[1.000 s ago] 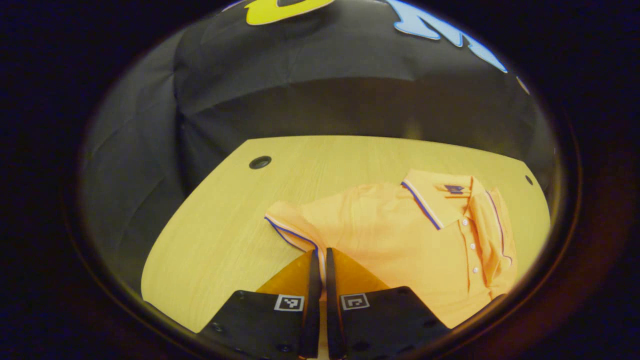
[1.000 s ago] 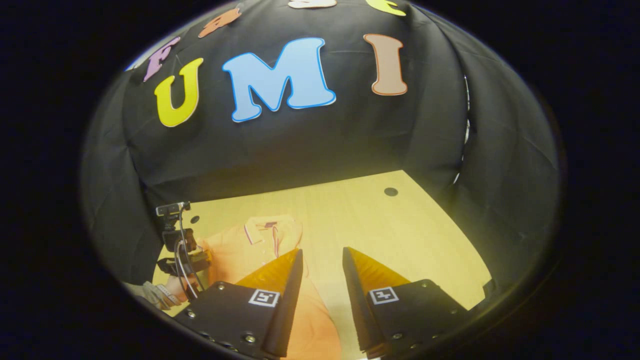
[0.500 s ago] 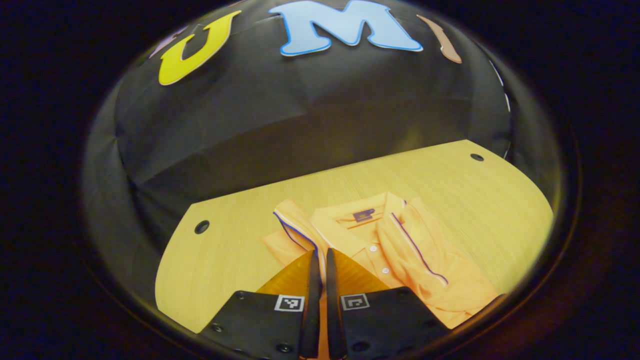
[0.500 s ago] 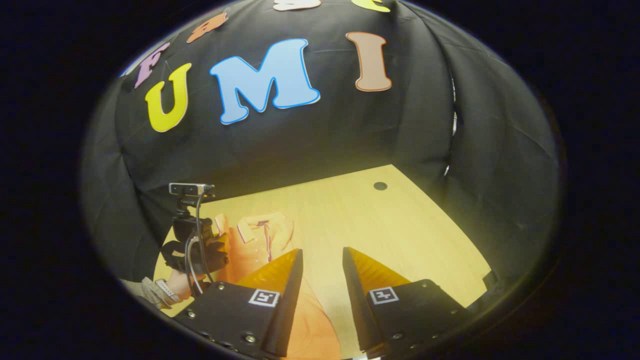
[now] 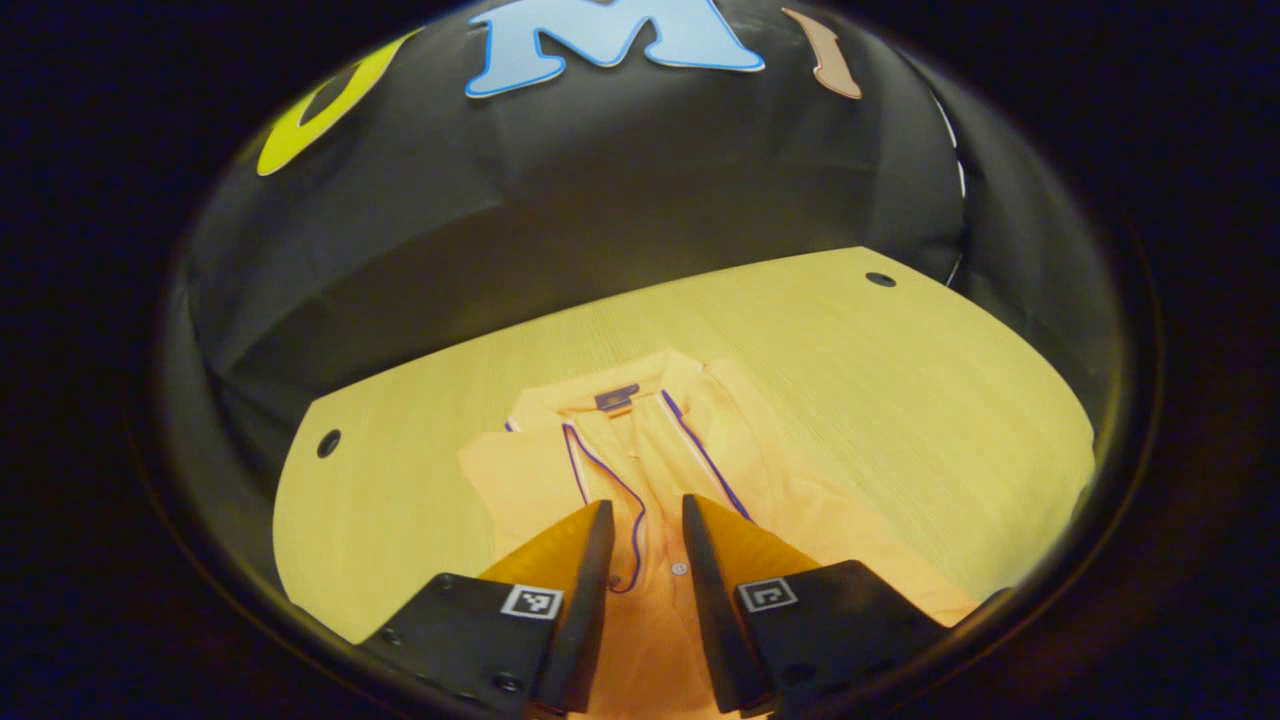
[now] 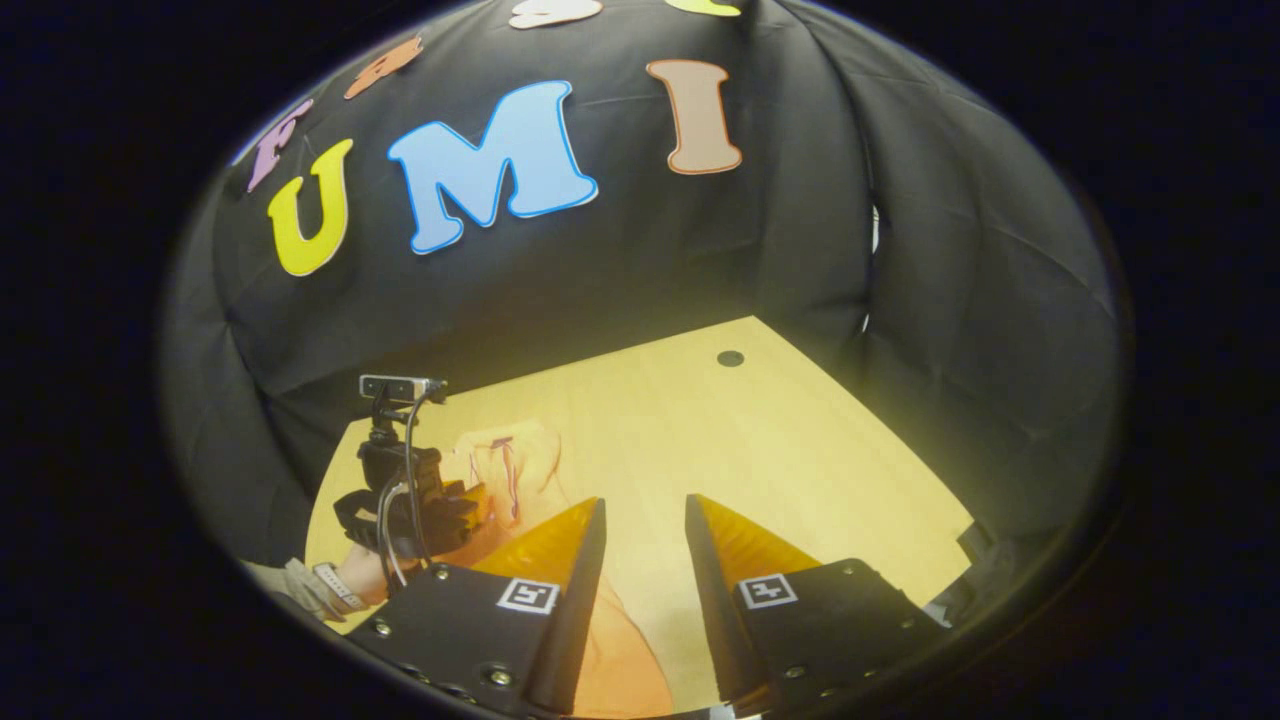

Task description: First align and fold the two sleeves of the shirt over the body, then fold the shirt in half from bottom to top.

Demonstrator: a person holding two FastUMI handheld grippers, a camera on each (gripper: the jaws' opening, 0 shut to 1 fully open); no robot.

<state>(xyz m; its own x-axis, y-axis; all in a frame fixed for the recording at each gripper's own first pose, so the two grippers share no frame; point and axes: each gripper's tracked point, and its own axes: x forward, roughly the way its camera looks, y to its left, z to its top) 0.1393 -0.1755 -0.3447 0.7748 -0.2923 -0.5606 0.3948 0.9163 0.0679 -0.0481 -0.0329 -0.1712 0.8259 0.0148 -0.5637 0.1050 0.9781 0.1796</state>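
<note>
An orange polo shirt with blue and white trim lies on the wooden table, collar toward the back. Both sleeves lie folded over its front, their striped cuffs meeting near the button placket. My left gripper hovers open just above the shirt's middle, nothing between its fingers. In the right gripper view the shirt shows at the left, partly hidden by the left gripper and the hand holding it. My right gripper stands open over the shirt's right edge and bare table.
The table has small round holes near its corners. Black cloth walls close in behind and on both sides. Bare wood lies to the right of the shirt.
My left gripper carried the left sleeve across onto the shirt's front, then opened and let it go. The right gripper stayed open and drifted slightly.
</note>
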